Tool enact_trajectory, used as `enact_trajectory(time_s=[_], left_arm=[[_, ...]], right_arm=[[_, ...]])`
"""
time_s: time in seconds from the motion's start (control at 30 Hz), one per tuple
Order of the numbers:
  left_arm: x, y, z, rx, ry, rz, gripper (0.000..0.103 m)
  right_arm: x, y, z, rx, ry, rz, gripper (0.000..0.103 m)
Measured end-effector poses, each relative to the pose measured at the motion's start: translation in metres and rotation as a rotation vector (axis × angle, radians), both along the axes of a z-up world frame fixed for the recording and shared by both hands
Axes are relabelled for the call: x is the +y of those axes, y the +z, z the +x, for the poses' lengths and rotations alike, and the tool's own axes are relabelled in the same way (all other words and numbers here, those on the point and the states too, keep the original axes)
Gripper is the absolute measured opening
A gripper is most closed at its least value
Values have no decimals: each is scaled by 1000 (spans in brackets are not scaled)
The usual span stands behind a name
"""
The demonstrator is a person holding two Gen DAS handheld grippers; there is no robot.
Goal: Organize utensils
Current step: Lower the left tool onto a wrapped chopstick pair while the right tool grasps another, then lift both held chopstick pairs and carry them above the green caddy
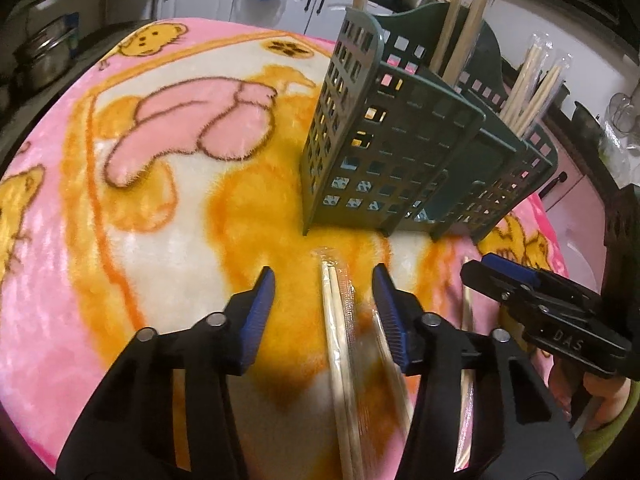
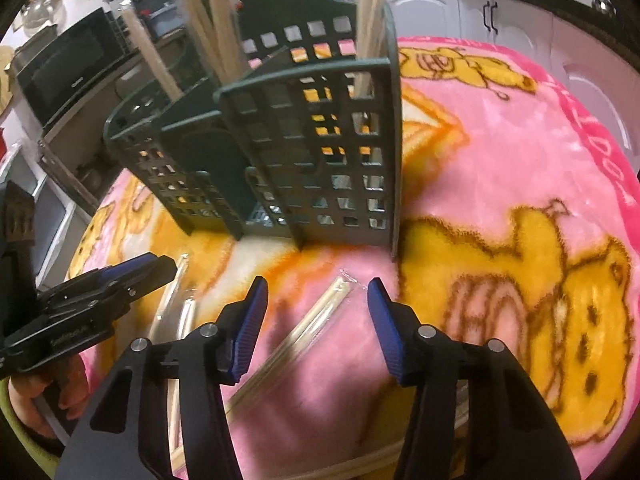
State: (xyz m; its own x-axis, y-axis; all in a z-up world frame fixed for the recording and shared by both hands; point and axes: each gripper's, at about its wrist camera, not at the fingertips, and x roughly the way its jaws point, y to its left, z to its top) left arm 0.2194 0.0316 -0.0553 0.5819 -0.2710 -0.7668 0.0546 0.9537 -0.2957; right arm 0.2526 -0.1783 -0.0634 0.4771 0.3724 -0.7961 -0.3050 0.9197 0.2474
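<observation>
Left wrist view. Left gripper (image 1: 323, 280): jaws wide apart, empty, poised over the blanket (image 1: 120, 240). Wrapped chopsticks (image 1: 340, 340): one pair in a clear sleeve, flat on the blanket between the jaws, touching neither pad. A second sleeve (image 1: 386, 344) lies just beside the right-hand pad, partly hidden by it. Green holder (image 1: 392, 152): upright, divided into compartments, just beyond the chopstick tips; several chopsticks (image 1: 460, 28) already stand in its rear sections. Right gripper (image 1: 504, 276): seen from the side at the frame edge; whether it is open or closed cannot be told from here.

Right wrist view. Right gripper (image 2: 318, 292): jaws spread, nothing held. A wrapped pair (image 2: 308, 320) lies slantwise on the blanket (image 2: 500, 180) between them, apart from both pads. More sleeves (image 2: 176, 300) lie to the left, under the left gripper (image 2: 160, 268). Holder (image 2: 308, 152) stands close ahead.

Risks, as judged:
- Slick sleeve on soft pile: closing jaws may slide off or press the pair into the blanket rather than lift it.
- Neighbouring sleeve may be caught along with the intended one.
- The two tools work near each other and may collide.
- Long chopsticks held at one end may tilt and strike the holder's rim, tipping the light holder.
</observation>
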Motion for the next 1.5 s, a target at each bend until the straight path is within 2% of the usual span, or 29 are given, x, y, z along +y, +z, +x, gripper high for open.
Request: enact_trajectory(time_s=[0.2,0.3,0.43,0.5,0.73,0.83,1.0,1.2,1.5], left_arm=[[-7,-4,9,17,-19,9,28],[-10,-7,13,22,-26,20,27],[-13,-9,17,21,-22,55,17],[-12,-10,18,22,-20,53,15],[-12,-10,22,22,-18,65,11],[-9,-9,23,21,-14,61,6],[-1,-7,24,18,-1,51,3],[4,6,16,-15,6,30,3],[5,52,-4,-133,-3,7,3]], right_arm=[[1,-7,5,28,-15,-1,44],[3,-8,6,28,-14,-6,43],[4,-10,8,29,-20,-6,41],[3,-11,9,30,-37,0,33],[4,-10,12,15,-27,-24,21],[8,-9,12,12,-12,-19,9],[12,-5,9,9,11,18,7],[16,19,-8,-50,65,91,7],[27,74,-33,-192,151,145,7]])
